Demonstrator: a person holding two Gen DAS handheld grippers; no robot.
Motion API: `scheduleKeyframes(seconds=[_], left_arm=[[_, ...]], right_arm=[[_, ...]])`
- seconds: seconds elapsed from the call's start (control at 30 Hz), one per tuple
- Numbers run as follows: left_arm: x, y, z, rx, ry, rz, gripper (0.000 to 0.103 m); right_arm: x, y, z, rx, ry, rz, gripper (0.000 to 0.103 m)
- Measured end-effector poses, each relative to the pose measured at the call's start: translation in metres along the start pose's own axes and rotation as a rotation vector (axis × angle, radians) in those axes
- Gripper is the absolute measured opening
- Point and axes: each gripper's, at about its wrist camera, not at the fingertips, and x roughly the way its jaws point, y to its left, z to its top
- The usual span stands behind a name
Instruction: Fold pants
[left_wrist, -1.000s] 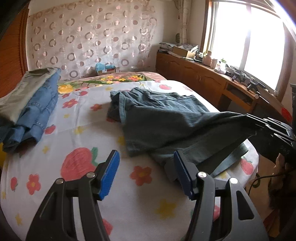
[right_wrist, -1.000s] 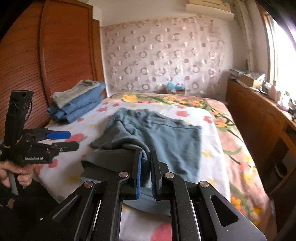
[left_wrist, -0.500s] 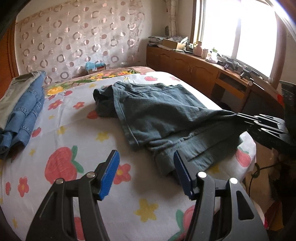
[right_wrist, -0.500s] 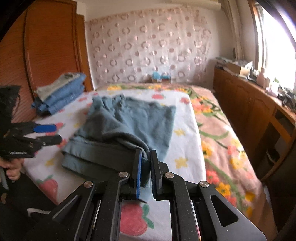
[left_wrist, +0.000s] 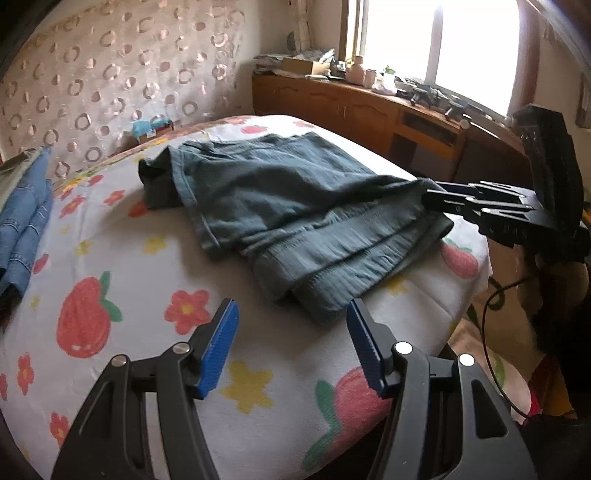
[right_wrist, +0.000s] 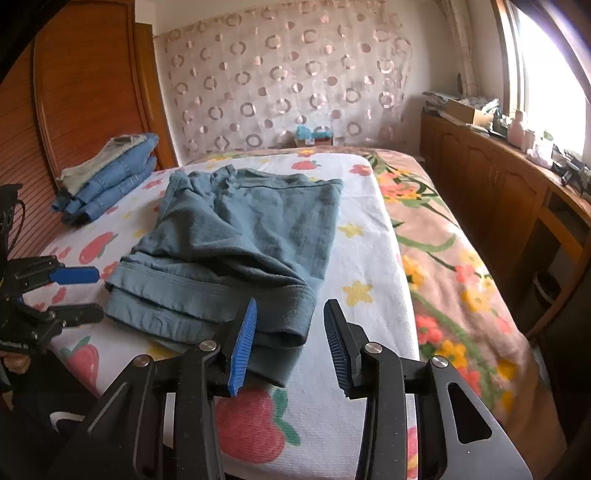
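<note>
Your right gripper (right_wrist: 290, 338) has let go: half a second ago it pinched the hem of the teal pants (right_wrist: 240, 251), now its jaws stand apart just short of the hem. The pants lie doubled on the strawberry-print sheet (right_wrist: 354, 258), so this fold looks placed. Your left gripper (left_wrist: 291, 345) is open and empty, near the pants' folded edge. Only the right wrist view shows the folded jeans stack (right_wrist: 107, 177) whole, beyond the pants; only the left shows your right gripper side-on
</note>
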Motion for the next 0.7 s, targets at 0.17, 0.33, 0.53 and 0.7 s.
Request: scheduleKeyframes(seconds=[0.17, 0.33, 0.53, 0.7], left_arm=[[0.009, -0.003, -0.001, 0.015, 0.029, 0.005, 0.06], [0.013, 0.007, 0.006, -0.003, 0.002, 0.054, 0.06], [0.012, 0.02, 0.015, -0.032, -0.038, 0.027, 0.06], [0.016, 0.019, 0.019, -0.028, -0.058, -0.017, 0.042]], right_arm=[[0.002, 0.0, -0.001, 0.006, 0.003, 0.005, 0.038], [0.006, 0.0, -0.003, 0.011, 0.011, 0.014, 0.038], [0.009, -0.001, -0.004, 0.014, 0.021, 0.018, 0.038], [0.01, -0.002, -0.004, 0.016, 0.024, 0.019, 0.038]])
